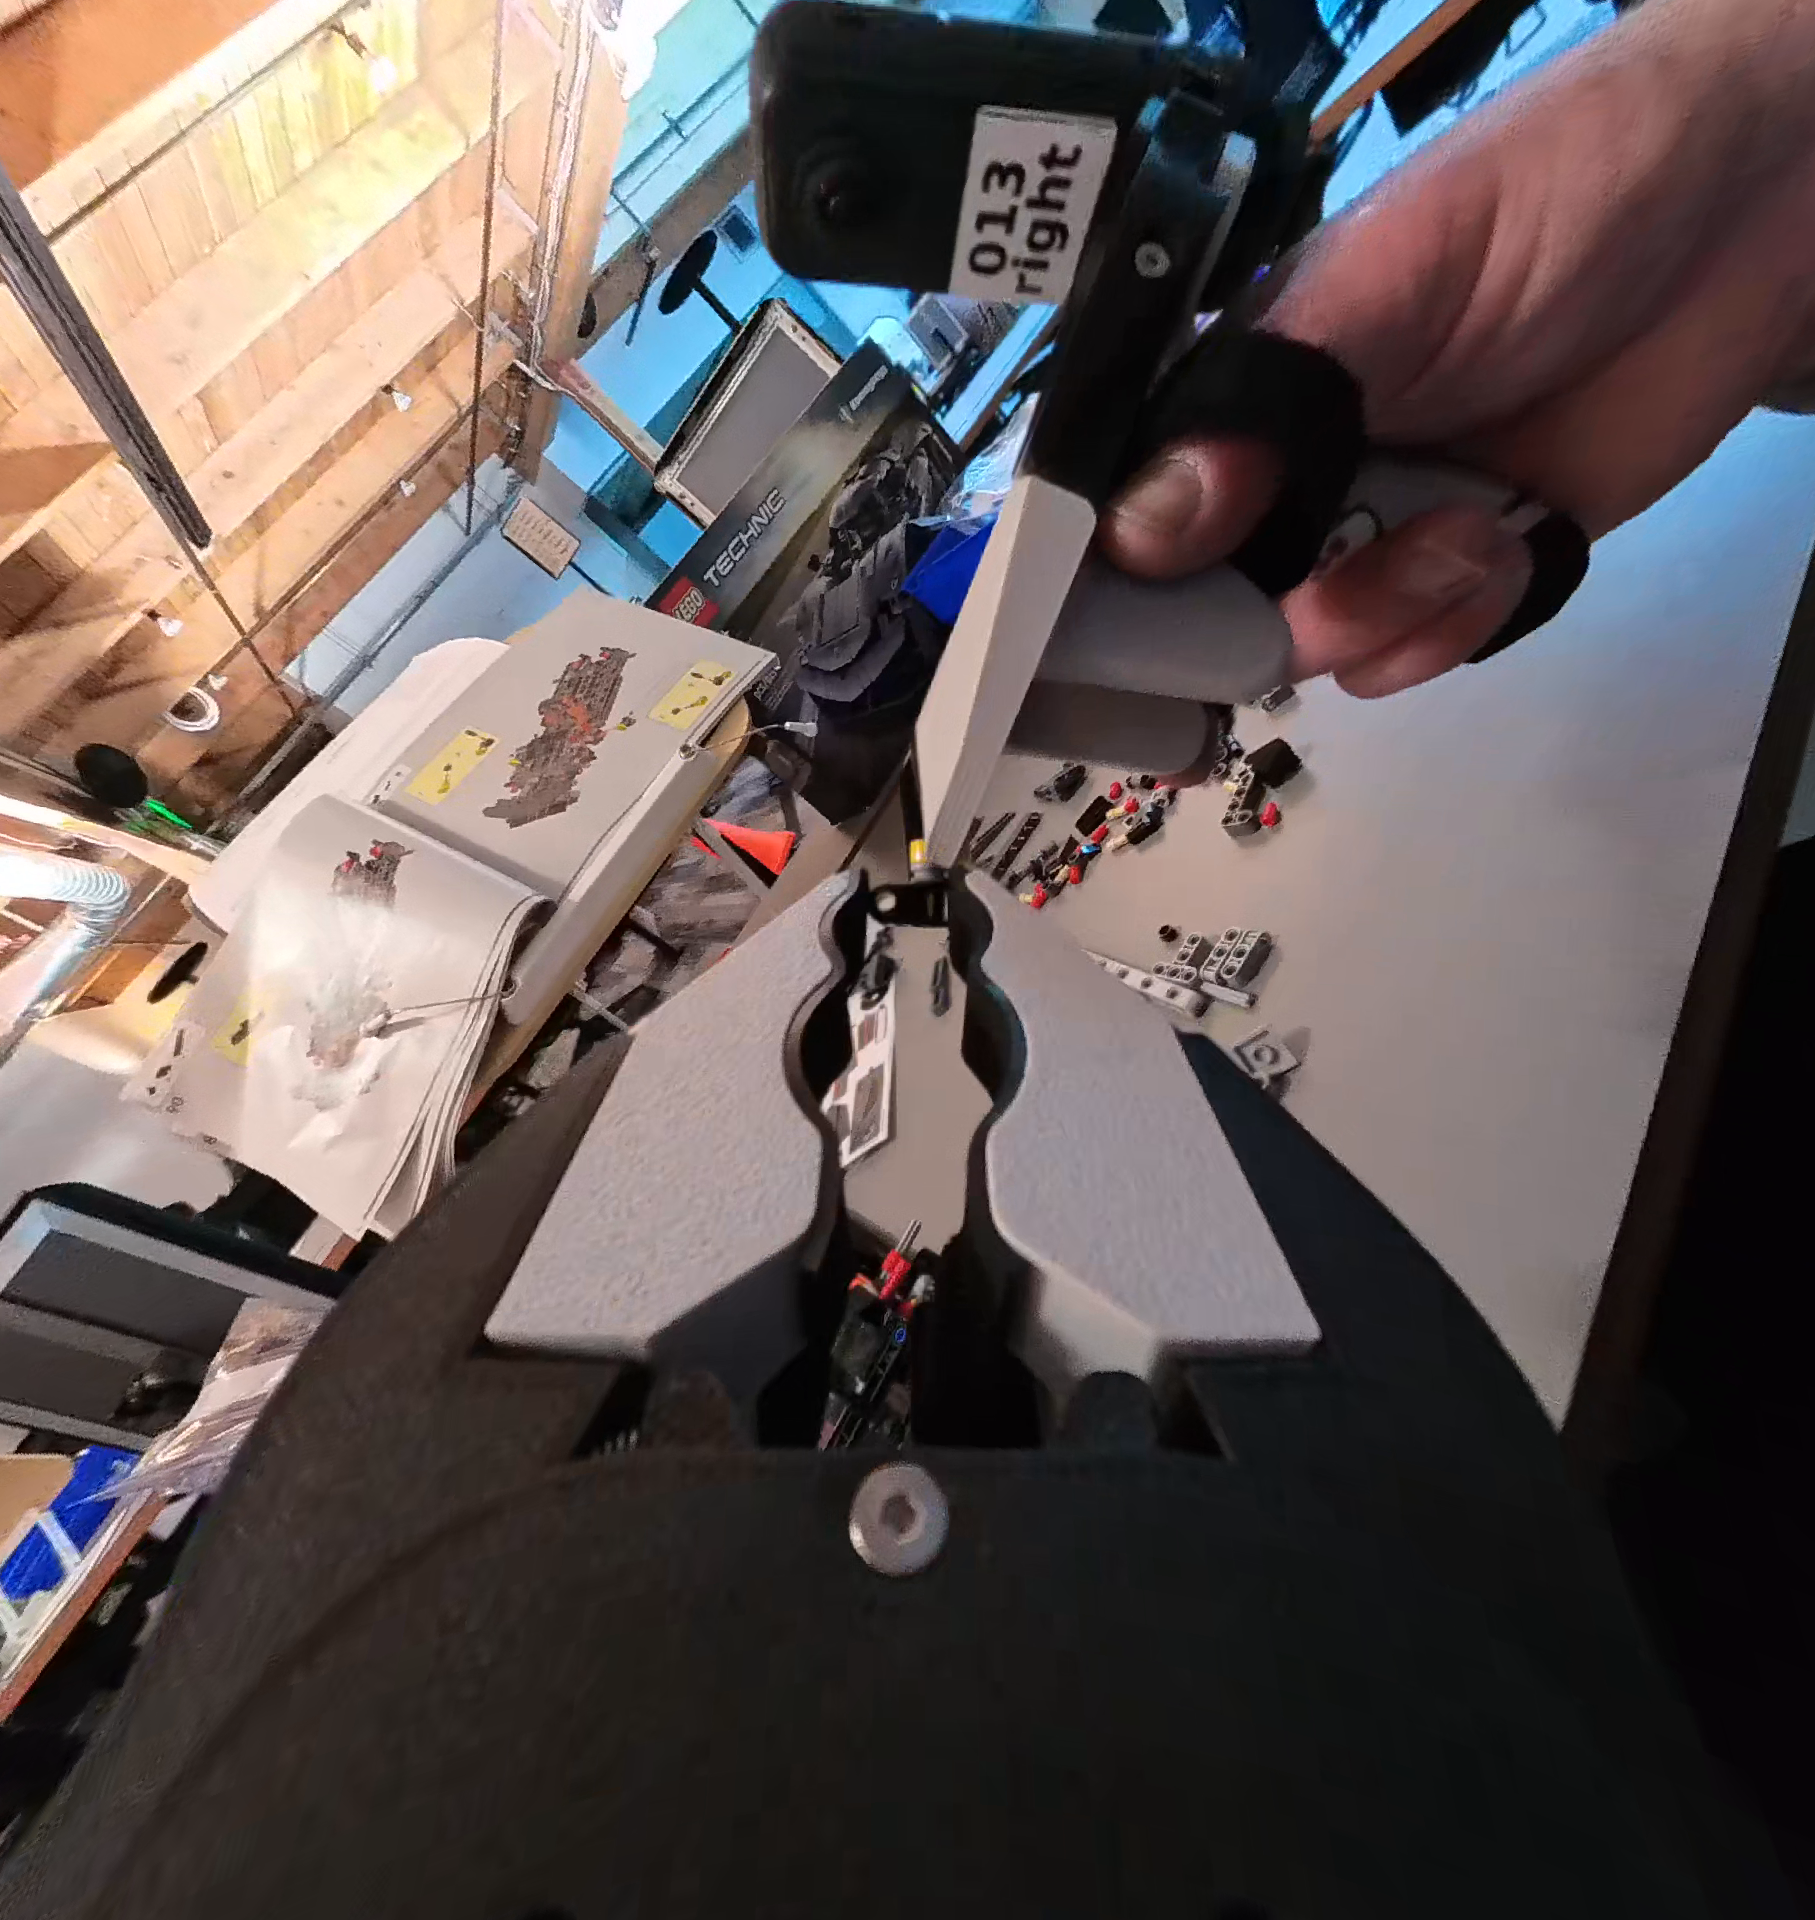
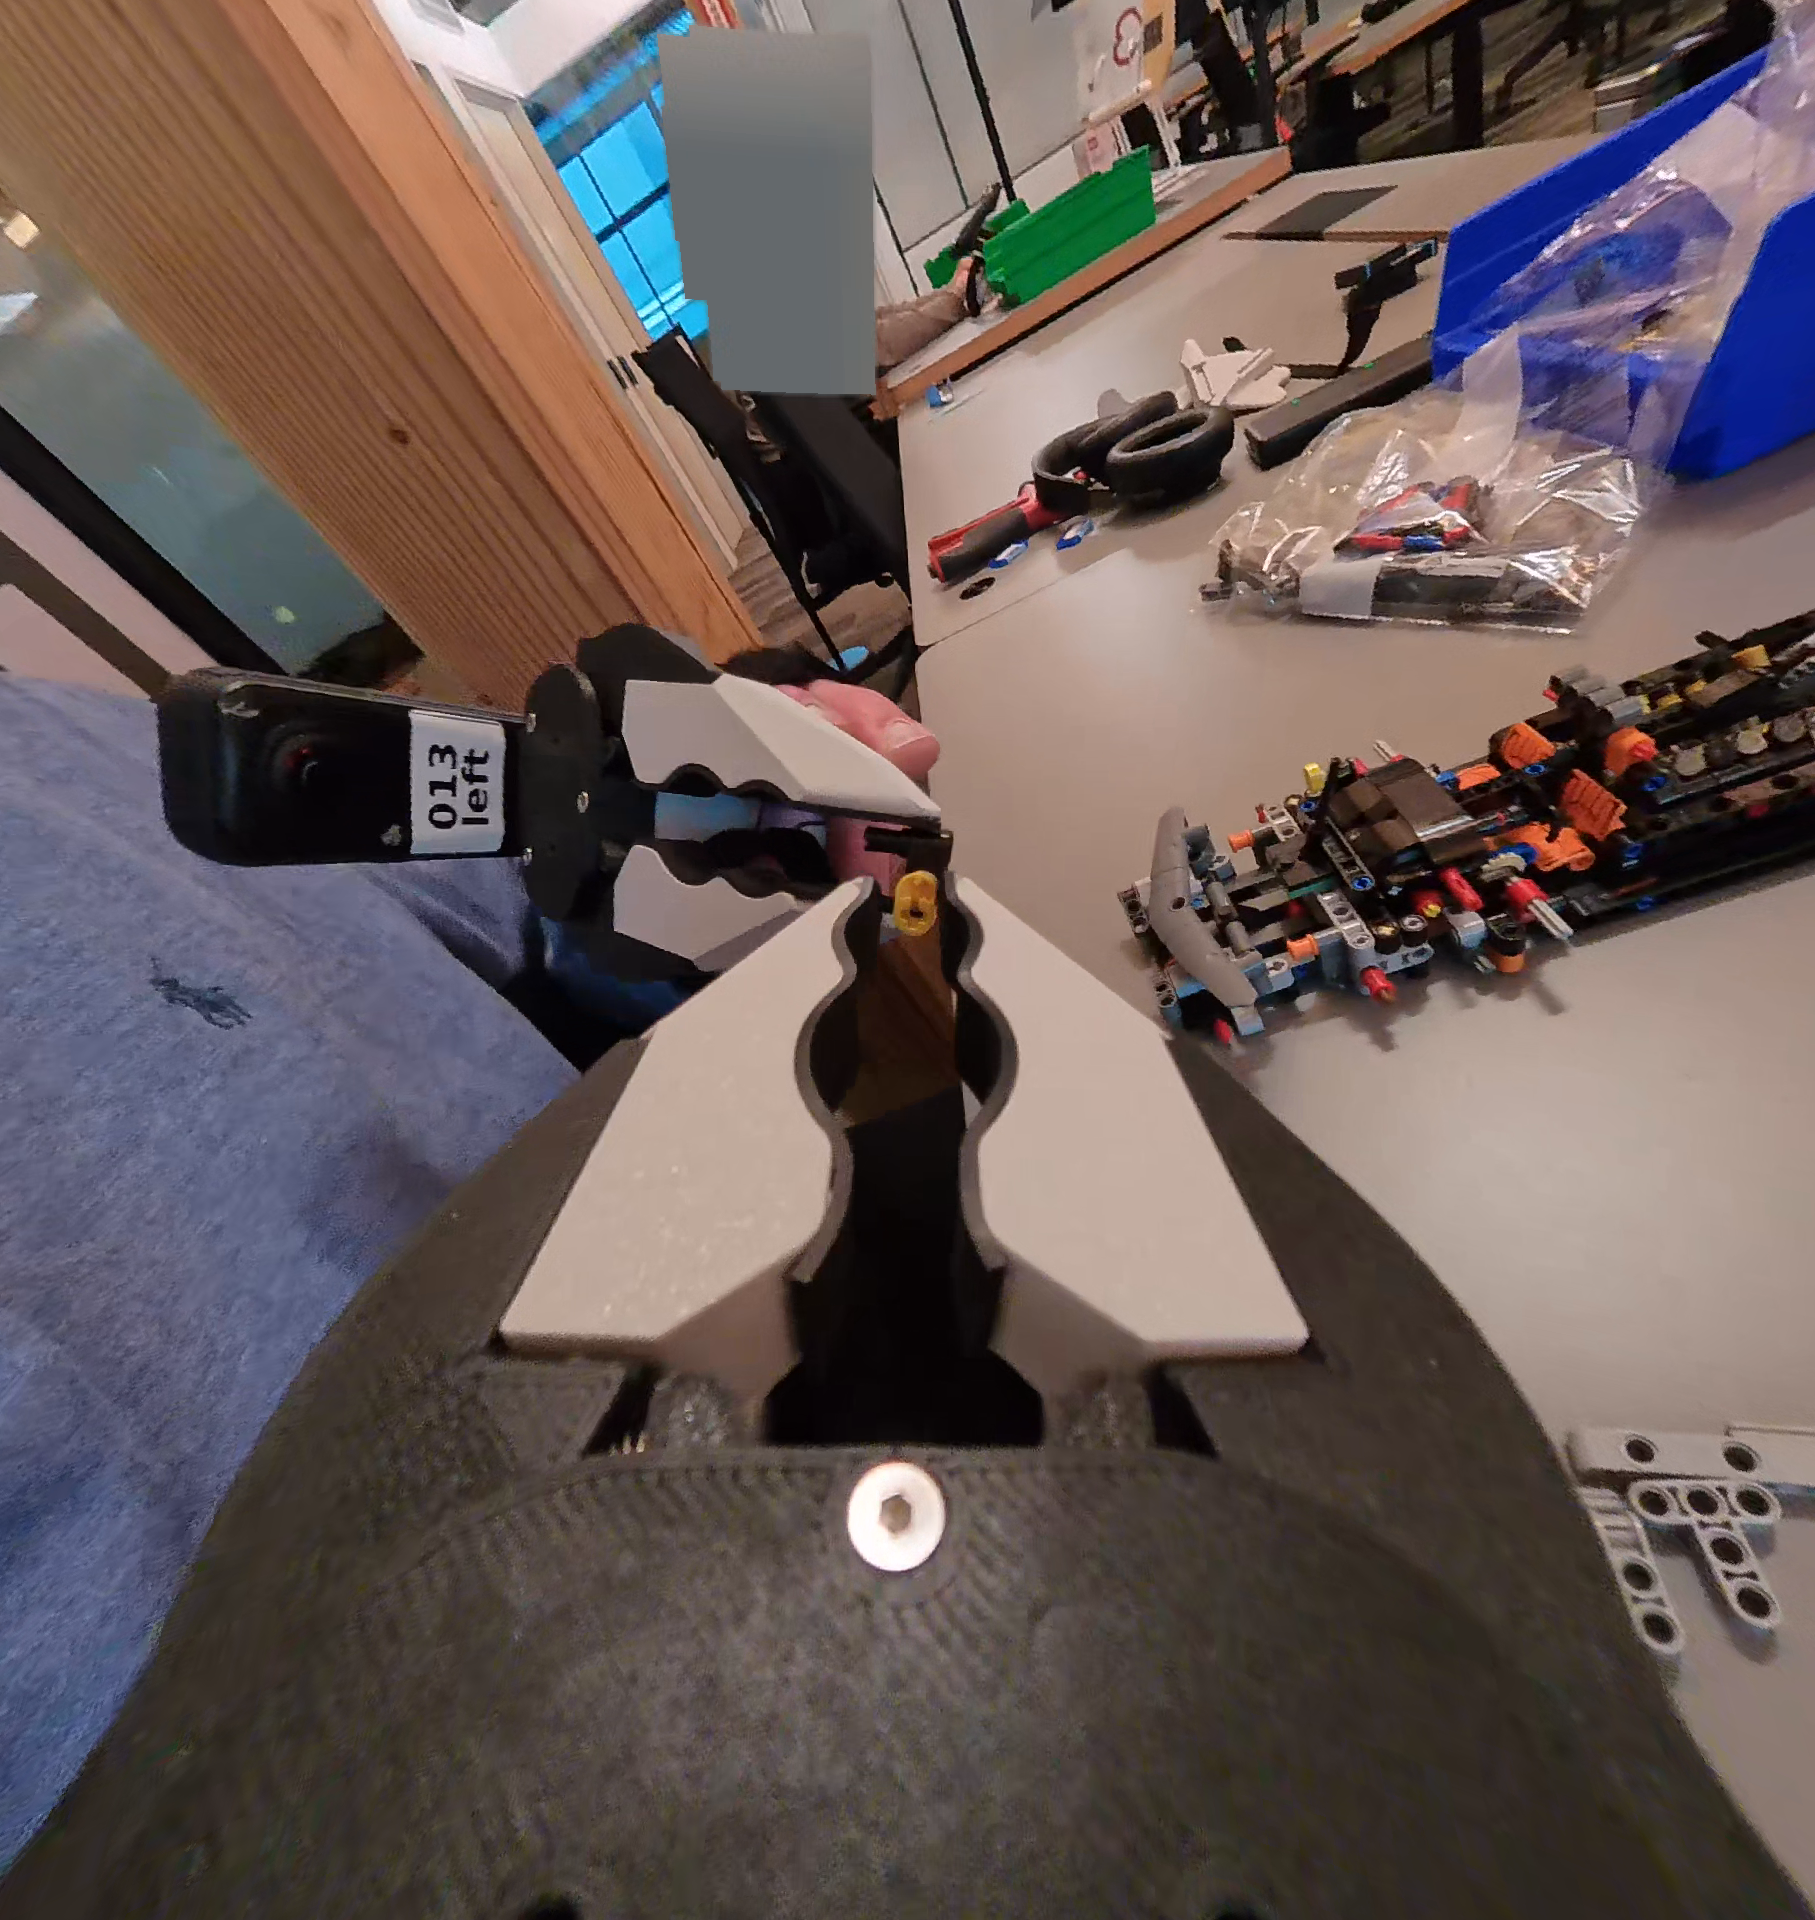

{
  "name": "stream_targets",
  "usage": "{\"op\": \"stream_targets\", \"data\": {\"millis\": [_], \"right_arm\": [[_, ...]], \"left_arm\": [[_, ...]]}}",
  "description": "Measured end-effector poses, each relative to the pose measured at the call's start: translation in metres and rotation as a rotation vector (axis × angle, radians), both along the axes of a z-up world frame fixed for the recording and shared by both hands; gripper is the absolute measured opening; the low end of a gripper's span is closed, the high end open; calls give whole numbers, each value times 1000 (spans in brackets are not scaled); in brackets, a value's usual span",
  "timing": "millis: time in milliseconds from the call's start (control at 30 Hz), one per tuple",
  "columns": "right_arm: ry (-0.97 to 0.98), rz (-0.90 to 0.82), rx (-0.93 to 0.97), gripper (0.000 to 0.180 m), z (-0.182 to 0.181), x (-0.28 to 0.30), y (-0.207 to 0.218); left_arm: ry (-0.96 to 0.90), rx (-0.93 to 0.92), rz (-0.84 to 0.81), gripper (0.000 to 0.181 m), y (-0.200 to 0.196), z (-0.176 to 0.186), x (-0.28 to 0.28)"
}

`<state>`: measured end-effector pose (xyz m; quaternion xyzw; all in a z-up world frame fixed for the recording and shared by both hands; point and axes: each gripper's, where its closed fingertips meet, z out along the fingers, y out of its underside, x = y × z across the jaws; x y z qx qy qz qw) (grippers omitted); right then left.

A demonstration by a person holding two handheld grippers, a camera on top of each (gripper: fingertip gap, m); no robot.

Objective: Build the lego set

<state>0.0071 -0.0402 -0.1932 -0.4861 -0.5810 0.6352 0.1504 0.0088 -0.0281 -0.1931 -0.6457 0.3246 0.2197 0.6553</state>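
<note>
My left gripper (image 1: 913, 888) is shut on a small black connector piece (image 1: 901, 900) and holds it in the air. My right gripper (image 2: 913, 888) is shut on a small yellow bush (image 2: 915, 902). The two grippers meet tip to tip, and the yellow bush (image 1: 921, 856) sits right against the black piece (image 2: 908, 837). In the left wrist view the right gripper (image 1: 934, 847) comes down from above, with a hand on it. In the right wrist view the left gripper (image 2: 918, 831) reaches in from the left. The part-built Lego car chassis (image 2: 1505, 862) lies on the grey table (image 2: 1402, 1195).
Loose small pieces (image 1: 1121, 821) and grey beams (image 1: 1209, 961) lie on the table; more grey beams (image 2: 1703, 1538) lie near my right gripper. An open instruction book (image 1: 529, 790) and the set's box (image 1: 830, 540) stand behind. A bag of parts (image 2: 1422, 540), tyres (image 2: 1142, 457) and a blue bin (image 2: 1713, 260) are farther off. Left and right tips are no more than a few centimetres apart.
</note>
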Motion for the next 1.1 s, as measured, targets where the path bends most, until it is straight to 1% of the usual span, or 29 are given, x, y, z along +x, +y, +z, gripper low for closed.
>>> {"op": "stream_targets", "data": {"millis": [100,200,333,433,533,633,733,867,1000,1100], "right_arm": [[-6,-12,60,4,-4,0,3],[-6,-10,120,4,-6,0,4],[18,-48,331,4,-9,-3,14],[48,-68,531,4,-8,-4,23],[97,-78,775,4,-7,-7,30],[141,-88,946,4,-5,-10,32],[179,-83,1031,4,-4,-12,29],[200,-54,1159,4,-8,-14,24],[214,-37,1275,4,-10,-15,22],[233,-27,1346,4,-8,-15,21]], "left_arm": [[21,-10,7,13,1,-4,1],[-24,-36,-3,14,2,-7,1],[-96,-40,-26,19,0,-5,-1],[-216,-75,-47,20,0,-4,-7],[-434,-159,-103,20,3,-6,-10],[-590,-210,-141,21,6,-6,-15],[-717,-269,-186,21,8,-9,-14],[-807,-316,-204,19,11,-15,-14],[-907,-379,-264,6,10,-17,-10],[-972,-394,-292,3,9,-17,-10]]}}
